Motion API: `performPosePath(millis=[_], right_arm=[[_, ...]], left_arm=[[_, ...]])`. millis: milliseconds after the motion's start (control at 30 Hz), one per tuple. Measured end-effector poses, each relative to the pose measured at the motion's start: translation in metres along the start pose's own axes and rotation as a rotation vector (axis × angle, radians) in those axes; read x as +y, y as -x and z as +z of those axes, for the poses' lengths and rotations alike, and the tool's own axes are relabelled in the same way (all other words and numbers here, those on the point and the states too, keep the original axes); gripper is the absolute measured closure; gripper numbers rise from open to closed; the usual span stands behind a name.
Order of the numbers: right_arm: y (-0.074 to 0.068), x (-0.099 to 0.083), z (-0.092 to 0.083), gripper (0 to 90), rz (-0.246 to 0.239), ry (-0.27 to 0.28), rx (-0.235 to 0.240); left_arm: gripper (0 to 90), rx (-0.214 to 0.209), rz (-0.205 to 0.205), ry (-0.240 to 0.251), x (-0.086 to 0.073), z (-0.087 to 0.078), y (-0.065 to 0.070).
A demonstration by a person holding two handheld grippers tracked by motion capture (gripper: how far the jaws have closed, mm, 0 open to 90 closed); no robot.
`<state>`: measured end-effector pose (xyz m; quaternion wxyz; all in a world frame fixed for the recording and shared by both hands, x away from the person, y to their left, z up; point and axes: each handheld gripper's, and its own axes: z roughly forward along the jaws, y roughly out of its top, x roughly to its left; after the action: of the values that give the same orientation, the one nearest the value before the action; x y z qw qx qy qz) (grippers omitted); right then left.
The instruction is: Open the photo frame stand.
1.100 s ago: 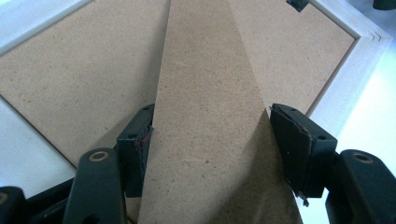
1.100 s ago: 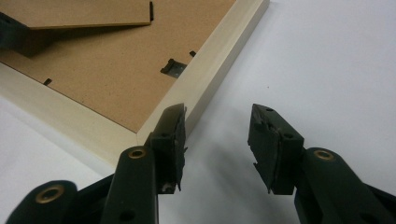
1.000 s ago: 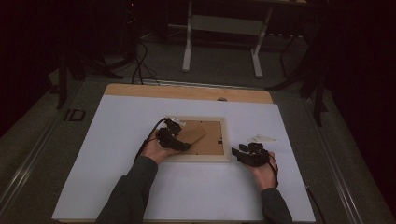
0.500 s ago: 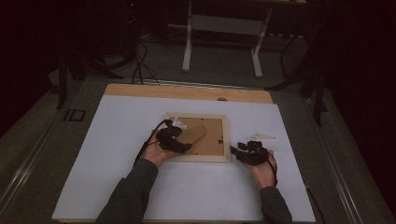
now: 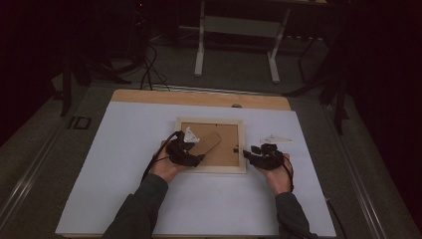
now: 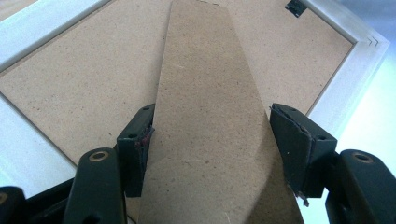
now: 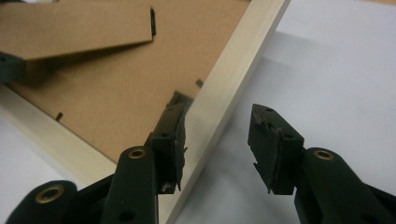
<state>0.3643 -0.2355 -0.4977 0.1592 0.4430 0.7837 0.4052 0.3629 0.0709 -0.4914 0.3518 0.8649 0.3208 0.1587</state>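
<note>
Nearest the person, two forearms in dark sleeves come up from the bottom of the high view onto a white surface (image 5: 124, 199). Each hand carries a black tool. Just beyond them lies a picture frame (image 5: 211, 168) face down, its pale wooden rim around a brown backing board (image 5: 226, 149).

At the frame's left part, the left gripper (image 5: 191, 157) reaches over the board. In the left gripper view its fingers (image 6: 135, 149) stand either side of the brown cardboard stand (image 6: 210, 140), a long tapering strip that rises off the backing board and runs away from the camera. The left pad touches the strip's edge, while the right pad sits just at the other edge; whether it presses I cannot tell.

At the frame's right edge, the right gripper (image 5: 249, 156) has its fingers (image 7: 170, 140) apart, straddling the wooden rim (image 7: 224, 93): one finger sits over the inner edge by the backing board, the other stands clear over the white surface outside the frame. No grip is made there.

Farther off, a small pale object (image 5: 276, 138) lies on the surface beyond the right hand. Past the frame, a strip of bare wood (image 5: 199, 97) shows at the far edge, then dark floor and a grey stand (image 5: 236, 30).
</note>
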Motion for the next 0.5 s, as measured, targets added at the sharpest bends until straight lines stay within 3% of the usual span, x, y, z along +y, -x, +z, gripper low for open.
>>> performPosePath(millis=[200,500], right_arm=[[0.001,0.009,0.001,55.4,-0.002,0.004,0.007],[0.007,0.019,0.006,54.2,0.048,0.011,0.044]], left_arm=[[38.7,0.015,0.012,0.031,-0.002,-0.004,0.004],[38.7,0.058,0.054,0.071,-0.007,-0.008,0.013]])
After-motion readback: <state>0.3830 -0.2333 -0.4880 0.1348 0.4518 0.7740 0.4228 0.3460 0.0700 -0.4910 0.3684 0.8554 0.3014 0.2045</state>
